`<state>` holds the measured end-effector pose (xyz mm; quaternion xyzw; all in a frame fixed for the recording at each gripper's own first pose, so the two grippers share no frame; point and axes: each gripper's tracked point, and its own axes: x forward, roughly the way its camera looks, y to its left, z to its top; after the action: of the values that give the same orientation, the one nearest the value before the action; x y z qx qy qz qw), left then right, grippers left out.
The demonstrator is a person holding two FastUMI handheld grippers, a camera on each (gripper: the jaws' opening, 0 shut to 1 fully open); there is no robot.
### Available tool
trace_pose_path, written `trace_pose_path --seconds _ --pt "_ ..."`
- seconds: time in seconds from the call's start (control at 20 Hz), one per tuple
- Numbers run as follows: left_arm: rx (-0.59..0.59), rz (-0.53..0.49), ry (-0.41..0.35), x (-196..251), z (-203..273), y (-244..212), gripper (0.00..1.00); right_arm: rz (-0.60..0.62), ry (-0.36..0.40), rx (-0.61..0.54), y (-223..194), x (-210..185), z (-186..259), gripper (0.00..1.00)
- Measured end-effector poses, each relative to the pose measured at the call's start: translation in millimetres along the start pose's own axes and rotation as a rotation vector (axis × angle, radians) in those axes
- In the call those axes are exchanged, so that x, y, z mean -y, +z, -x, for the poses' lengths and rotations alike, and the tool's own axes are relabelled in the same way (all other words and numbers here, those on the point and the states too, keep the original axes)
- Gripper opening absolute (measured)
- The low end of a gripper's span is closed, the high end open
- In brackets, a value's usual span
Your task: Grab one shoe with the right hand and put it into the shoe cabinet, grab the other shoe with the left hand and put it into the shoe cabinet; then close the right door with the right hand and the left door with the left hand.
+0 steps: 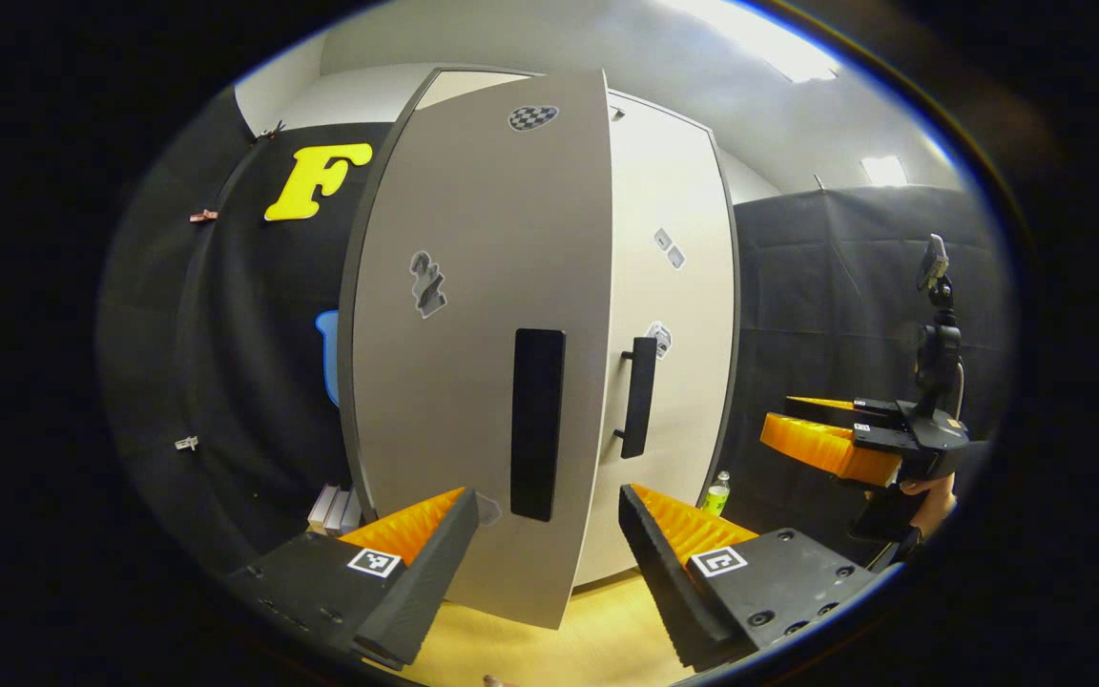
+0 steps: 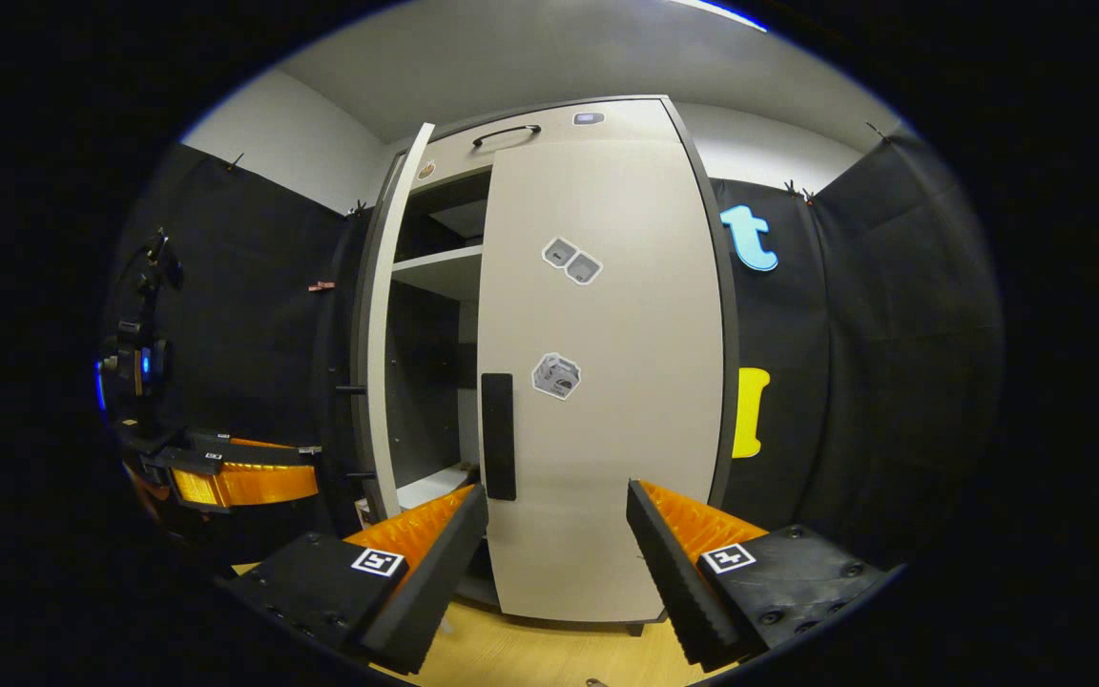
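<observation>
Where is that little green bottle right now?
In the left gripper view, the green bottle stands on the floor low down, just right of the shoe cabinet, against the black cloth wall and above the tip of the left gripper.

The tall pale grey shoe cabinet (image 2: pixel 607 124) with dark edges stands upright on the wooden floor against the black cloth wall. Its right door (image 2: pixel 607 382), a flat pale grey panel with a vertical black bar handle (image 2: pixel 498 436) near its inner edge and small stickers on its face, lies shut against the cabinet front. The left door (image 1: pixel 473 334), likewise pale grey with its own black vertical handle (image 1: pixel 537 424), stands swung partly open, leaving a gap through which a pale shelf (image 2: pixel 440 262) shows inside.
</observation>
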<state>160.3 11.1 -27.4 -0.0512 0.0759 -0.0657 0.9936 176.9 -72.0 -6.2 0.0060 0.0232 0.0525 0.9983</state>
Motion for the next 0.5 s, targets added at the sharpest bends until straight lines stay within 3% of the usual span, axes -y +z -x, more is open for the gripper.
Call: trace_pose_path --seconds 0.5 --pt "-0.012 -0.008 -0.041 10.5 26.3 -3.1 0.95 0.002 -0.01 -0.02 -0.5 -23.6 34.1 0.97"
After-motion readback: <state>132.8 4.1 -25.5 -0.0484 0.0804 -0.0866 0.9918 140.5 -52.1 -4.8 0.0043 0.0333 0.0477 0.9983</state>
